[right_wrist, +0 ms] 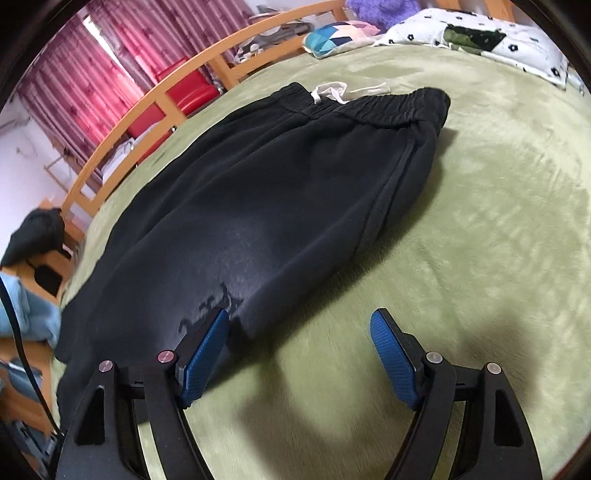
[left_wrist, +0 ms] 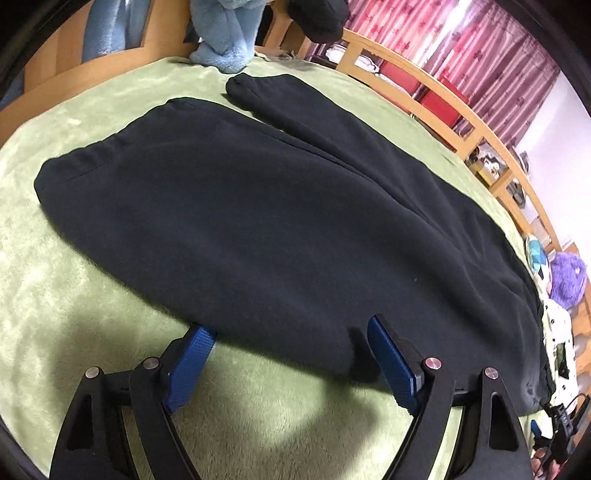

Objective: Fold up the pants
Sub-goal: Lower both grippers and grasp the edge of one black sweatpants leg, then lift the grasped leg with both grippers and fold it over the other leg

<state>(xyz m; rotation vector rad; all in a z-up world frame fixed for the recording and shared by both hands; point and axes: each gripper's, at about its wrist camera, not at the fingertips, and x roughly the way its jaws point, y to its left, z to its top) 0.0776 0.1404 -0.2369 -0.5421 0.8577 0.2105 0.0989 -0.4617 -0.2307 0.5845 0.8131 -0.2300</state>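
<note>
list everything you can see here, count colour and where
pants: 1, black, flat on the blanket, waistband with white drawstring far in right view
blanket: 1, green, covering the bed
bed rail: 1, wooden, along the far edge
curtains: red-pink, behind the rail
blue fleece garment: 1, beyond the leg cuffs
purple plush: 1, by the pillows
floral pillow: 1, white and black, head of bed
left gripper: open, at pants' near edge
right gripper: open, at pants' near edge

Black pants (left_wrist: 258,229) lie flat on the bed, legs slightly apart, white drawstring showing.
</note>
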